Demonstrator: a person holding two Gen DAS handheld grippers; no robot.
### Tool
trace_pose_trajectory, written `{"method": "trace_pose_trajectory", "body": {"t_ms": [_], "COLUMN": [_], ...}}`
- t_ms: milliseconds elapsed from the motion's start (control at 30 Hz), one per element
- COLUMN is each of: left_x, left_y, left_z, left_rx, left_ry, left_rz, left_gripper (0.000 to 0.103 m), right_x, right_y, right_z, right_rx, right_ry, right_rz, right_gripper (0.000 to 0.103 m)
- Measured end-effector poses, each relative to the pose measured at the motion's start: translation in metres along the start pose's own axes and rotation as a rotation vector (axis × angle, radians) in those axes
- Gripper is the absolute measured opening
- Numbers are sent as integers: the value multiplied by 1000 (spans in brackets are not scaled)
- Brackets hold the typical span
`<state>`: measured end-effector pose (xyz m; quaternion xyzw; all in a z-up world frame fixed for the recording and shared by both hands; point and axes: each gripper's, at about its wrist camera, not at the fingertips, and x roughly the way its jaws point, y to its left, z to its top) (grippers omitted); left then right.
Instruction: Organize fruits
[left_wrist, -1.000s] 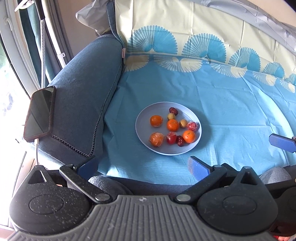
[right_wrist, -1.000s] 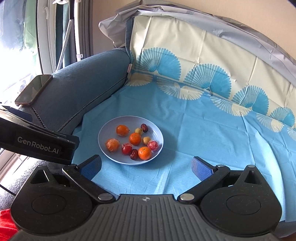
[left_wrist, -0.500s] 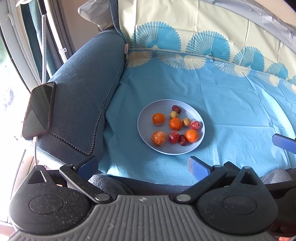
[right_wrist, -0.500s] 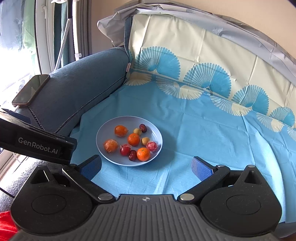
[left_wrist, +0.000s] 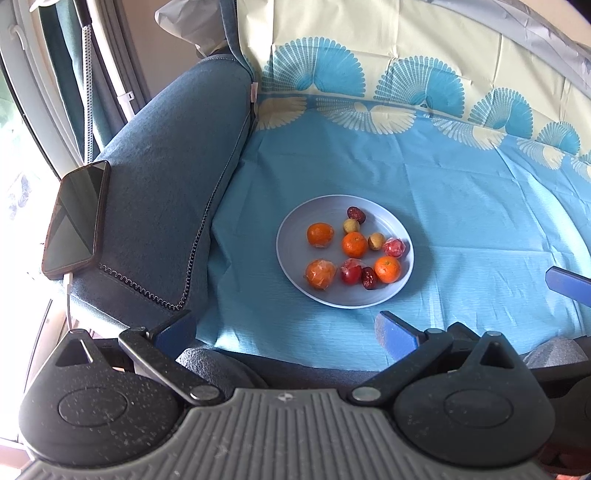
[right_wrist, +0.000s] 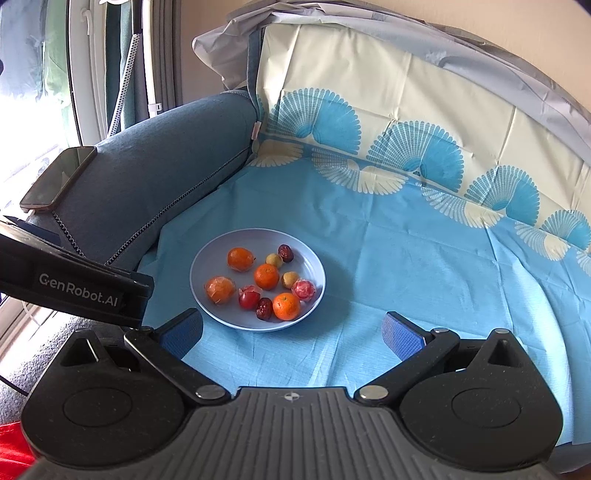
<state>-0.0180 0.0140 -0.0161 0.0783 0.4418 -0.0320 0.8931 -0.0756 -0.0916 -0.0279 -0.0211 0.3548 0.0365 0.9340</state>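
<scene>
A pale blue plate (left_wrist: 295, 229) (right_wrist: 218, 254) sits on the blue cloth-covered sofa seat. It holds several small fruits: mandarins (left_wrist: 354, 244) (right_wrist: 266, 276), red wrapped fruits (left_wrist: 394, 247) (right_wrist: 303, 289), dark red dates (left_wrist: 356, 214) (right_wrist: 285, 253) and tan longans (left_wrist: 351, 225) (right_wrist: 274, 260). My left gripper (left_wrist: 284, 330) is open and empty, hovering short of the plate. My right gripper (right_wrist: 291, 328) is open and empty, just short of the plate's near rim. One right fingertip (left_wrist: 569, 282) shows at the left view's right edge.
A dark phone (left_wrist: 75, 218) (right_wrist: 59, 176) lies on the blue sofa armrest (left_wrist: 159, 184) at the left. The patterned cloth (left_wrist: 461, 177) runs up the sofa back. The left gripper body (right_wrist: 74, 284) juts in at the right view's left side.
Both grippers have moved slightly forward and up toward the plate; the plate appears a little nearer. Both stay open and empty.
</scene>
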Motion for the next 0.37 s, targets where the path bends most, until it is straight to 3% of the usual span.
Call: {"method": "trace_pose_trajectory", "body": {"t_ms": [367], "left_x": [-2], "left_y": [-1], "left_z": [0], "left_rx": [2], "left_ry": [-22], "left_rz": [14], "left_gripper": [103], "right_x": [1], "right_y": [0], "right_z": [1], "right_rx": [-3], "right_ry": [-2], "right_rz": [6], "right_gripper": [102]}}
